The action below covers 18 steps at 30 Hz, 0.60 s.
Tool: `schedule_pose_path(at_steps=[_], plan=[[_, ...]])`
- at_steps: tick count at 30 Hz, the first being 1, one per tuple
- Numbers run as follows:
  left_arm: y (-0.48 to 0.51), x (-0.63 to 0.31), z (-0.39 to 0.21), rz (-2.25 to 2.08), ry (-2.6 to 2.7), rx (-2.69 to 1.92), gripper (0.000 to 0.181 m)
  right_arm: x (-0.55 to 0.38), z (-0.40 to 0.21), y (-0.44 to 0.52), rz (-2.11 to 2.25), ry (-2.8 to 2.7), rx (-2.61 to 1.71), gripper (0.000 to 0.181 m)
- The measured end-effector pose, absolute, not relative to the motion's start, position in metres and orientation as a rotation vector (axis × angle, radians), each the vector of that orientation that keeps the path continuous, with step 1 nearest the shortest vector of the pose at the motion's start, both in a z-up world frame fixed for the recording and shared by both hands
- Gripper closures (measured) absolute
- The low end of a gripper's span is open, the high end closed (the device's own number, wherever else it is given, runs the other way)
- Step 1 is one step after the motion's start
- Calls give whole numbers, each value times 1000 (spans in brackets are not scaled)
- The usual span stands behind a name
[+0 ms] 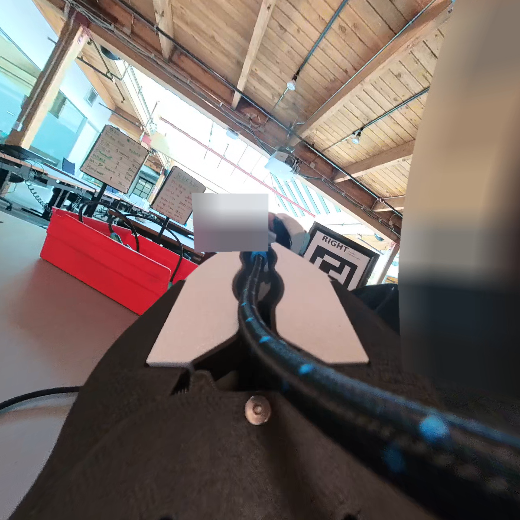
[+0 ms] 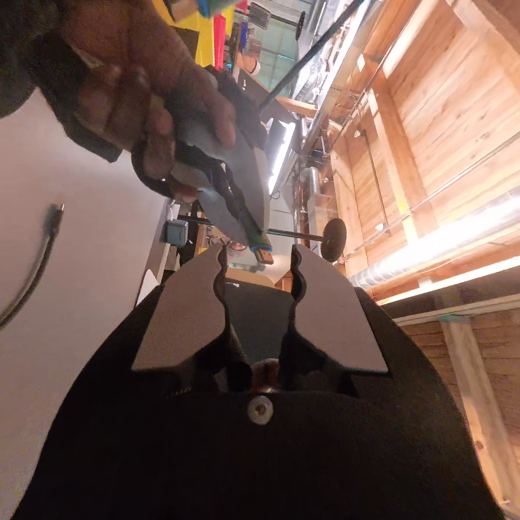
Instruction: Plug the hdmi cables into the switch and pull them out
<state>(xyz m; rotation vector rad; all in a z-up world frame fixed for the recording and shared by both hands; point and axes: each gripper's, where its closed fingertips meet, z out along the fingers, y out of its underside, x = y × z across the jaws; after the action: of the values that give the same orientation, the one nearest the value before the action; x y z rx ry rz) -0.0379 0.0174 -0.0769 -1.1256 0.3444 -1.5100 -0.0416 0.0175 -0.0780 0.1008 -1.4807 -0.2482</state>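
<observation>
Black cable (image 1: pixel 254 306): your left tongs (image 1: pixel 254 260) pinched it behind the plug (image 2: pixel 263 254), held up in air.
R tongs (image 2: pixel 259 254): spread, empty, plug tip just ahead.
Switch: not seen.
Tip: you'd regrip w/ R nearer the plug, keep it level.

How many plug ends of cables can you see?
2. The blue-collared black HDMI plug pokes from the shut left gripper; a loose dark cable plug lies on the white table. Others may be hidden.

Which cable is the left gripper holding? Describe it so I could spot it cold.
In the right wrist view, find the hand at upper left; its left gripper is shut on the cable. Unlike the plain dark cable lying on the white table, its plug has a blue collar.
</observation>
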Motion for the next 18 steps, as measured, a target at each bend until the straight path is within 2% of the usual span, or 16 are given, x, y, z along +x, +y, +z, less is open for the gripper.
schedule_pose_path(at_steps=[1,3,4,6,11,13,18], plan=[[17,-36,-78,-1517,356,-1135,171,-43,-80,17,-272,-1497,139,138],[14,-33,-78,-1541,377,-1134,171,-47,-84,20,-341,-1536,191,144],[15,-33,-79,-1536,376,-1144,171,-47,-81,20,-358,-1520,208,160],[17,-32,-83,-1511,373,-1172,171,-46,-83,23,-359,-1579,202,166],[15,-26,-82,-1384,450,-1166,164,-38,-85,24,-198,-1693,15,167],[14,-25,-80,-1265,479,-1146,148,-35,-87,17,-61,-1736,-69,168],[11,-17,-88,-988,621,-1154,148,-29,-89,13,66,-1820,-201,169]])
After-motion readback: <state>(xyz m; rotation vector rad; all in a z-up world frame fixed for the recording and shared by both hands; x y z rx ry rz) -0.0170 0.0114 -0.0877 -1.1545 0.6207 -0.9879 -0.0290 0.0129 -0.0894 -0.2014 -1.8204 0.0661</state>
